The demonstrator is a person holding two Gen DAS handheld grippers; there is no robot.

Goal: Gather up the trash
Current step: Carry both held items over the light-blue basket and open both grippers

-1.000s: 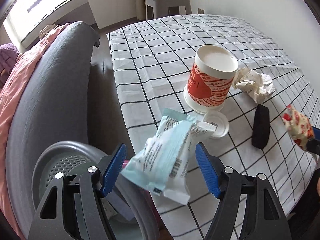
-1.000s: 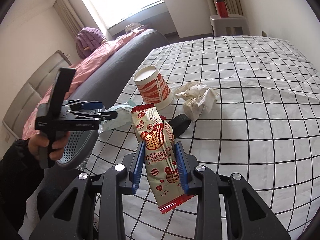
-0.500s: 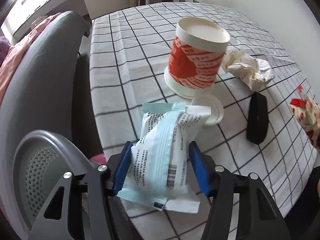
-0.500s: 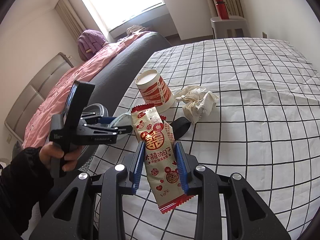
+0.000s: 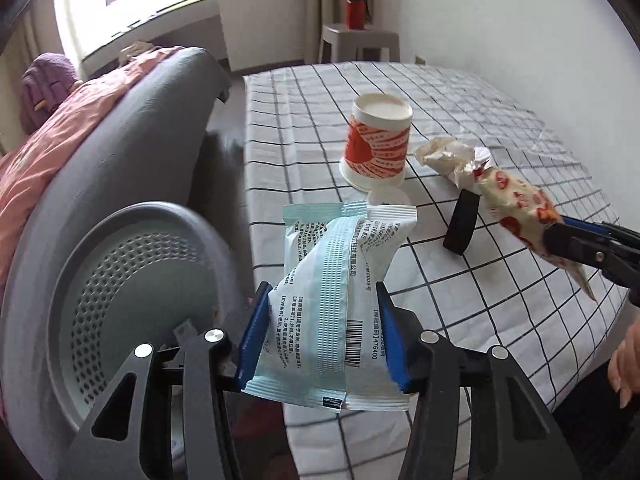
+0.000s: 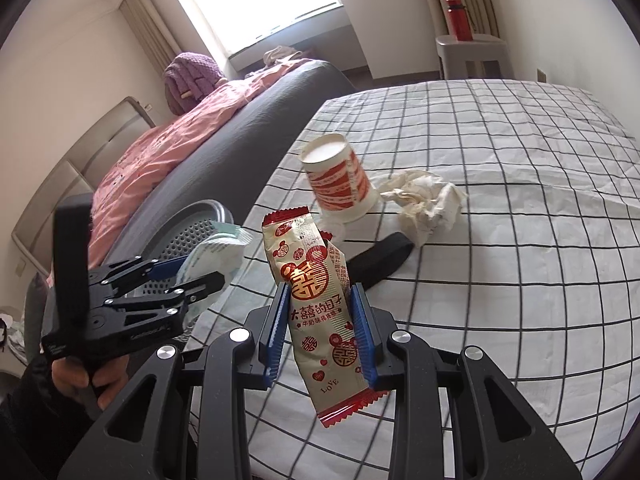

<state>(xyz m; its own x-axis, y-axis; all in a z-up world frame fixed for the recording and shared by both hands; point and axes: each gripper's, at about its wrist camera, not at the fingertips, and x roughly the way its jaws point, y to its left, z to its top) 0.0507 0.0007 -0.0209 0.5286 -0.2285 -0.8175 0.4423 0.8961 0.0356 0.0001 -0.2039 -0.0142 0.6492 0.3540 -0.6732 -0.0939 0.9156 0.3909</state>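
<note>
A pale blue and white packet (image 5: 332, 248) hangs above the table edge between the blue pads of my left gripper (image 5: 320, 292). Its jaws are closing and both pads press on the packet's sides. The right wrist view shows this left gripper (image 6: 200, 268) beside the grey perforated bin (image 6: 212, 208). My right gripper (image 6: 320, 292) is shut on a cream and red snack wrapper (image 6: 312, 264), held upright over the checked cloth. The left wrist view shows that wrapper (image 5: 516, 200) at the right.
On the checked table (image 5: 480, 300) stand an upturned red and white paper cup (image 5: 378, 144), a small white lid (image 5: 390, 198), crumpled paper (image 5: 444, 156) and a black flat object (image 5: 462, 220). The bin (image 5: 132, 280) sits left of the table, against a grey sofa (image 5: 120, 152).
My left gripper's jaws have closed onto the packet and pulled back from the cup with it, toward the table edge by the bin. The right gripper and its wrapper have stayed put.
</note>
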